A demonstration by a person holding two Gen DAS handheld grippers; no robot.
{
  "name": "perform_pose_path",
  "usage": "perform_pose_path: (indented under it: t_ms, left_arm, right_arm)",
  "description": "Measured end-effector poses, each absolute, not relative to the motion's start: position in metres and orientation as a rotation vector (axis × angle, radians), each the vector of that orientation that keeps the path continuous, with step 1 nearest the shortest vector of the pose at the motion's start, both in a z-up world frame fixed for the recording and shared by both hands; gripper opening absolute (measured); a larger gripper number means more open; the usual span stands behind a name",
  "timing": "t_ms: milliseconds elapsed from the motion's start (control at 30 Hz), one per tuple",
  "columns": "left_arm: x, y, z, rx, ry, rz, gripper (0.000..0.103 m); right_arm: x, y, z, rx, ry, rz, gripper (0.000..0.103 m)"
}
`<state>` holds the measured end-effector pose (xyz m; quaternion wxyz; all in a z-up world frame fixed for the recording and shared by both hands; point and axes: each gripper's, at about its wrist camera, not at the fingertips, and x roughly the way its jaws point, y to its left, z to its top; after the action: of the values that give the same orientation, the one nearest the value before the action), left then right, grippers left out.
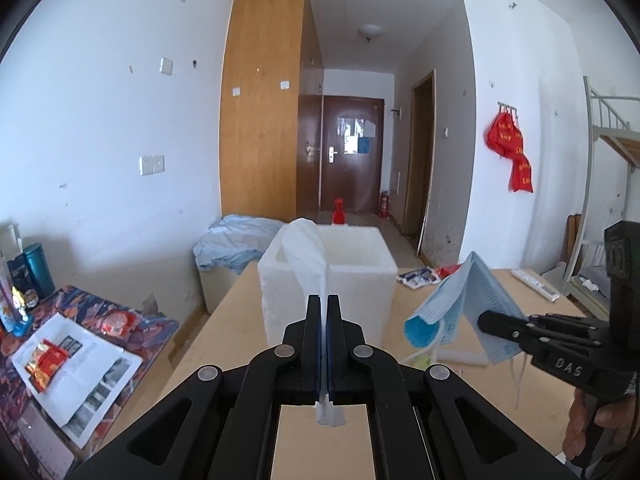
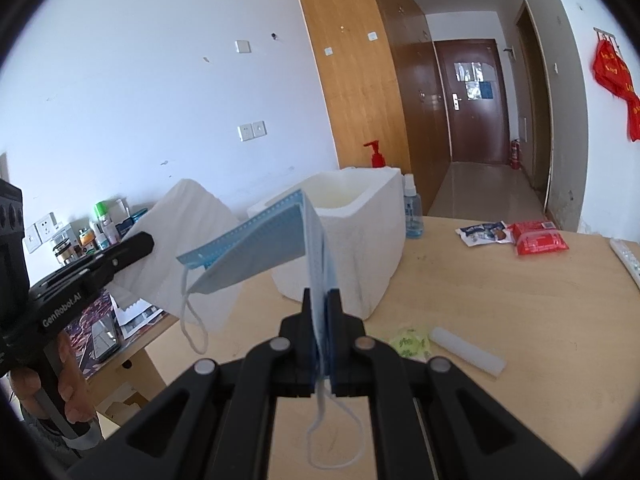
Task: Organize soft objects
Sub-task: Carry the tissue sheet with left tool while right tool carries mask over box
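Left wrist view: the left tool (image 1: pixel 324 300) is clamped tight on a white paper tissue (image 1: pixel 306 248), which rises from between its fingers and droops toward the near rim of the white foam box (image 1: pixel 328 276) straight ahead on the bench (image 1: pixel 224 320). Off to this tool's right, the right tool (image 1: pixel 486 320) pinches a blue face mask (image 1: pixel 460 300), lifted clear of the bench and short of the box.

Right wrist view: the right tool (image 2: pixel 323 294) has its fingers closed on the mask (image 2: pixel 280 236), ear loops hanging below; the box (image 2: pixel 360 232) stands just beyond. To its left, the left tool (image 2: pixel 146 242) grips the tissue (image 2: pixel 188 240).

Both soft items look picked up but not yet dropped in; what shows of the box's inside is bare. A yellow-green packet (image 2: pixel 410 344) and a white tube (image 2: pixel 466 350) remain on the bench to the right tool's right.
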<state>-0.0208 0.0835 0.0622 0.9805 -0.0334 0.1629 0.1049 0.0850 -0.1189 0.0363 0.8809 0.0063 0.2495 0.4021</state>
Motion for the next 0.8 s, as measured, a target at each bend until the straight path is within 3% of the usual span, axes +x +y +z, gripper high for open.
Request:
perform_pose_path:
  t_ms: [800]
  left_arm:
    - [0.050,0.105,0.123,-0.059,0.261,0.213,0.001]
  right_arm:
    - [0.139,-0.078,0.093,-0.061,0.462,0.823,0.006]
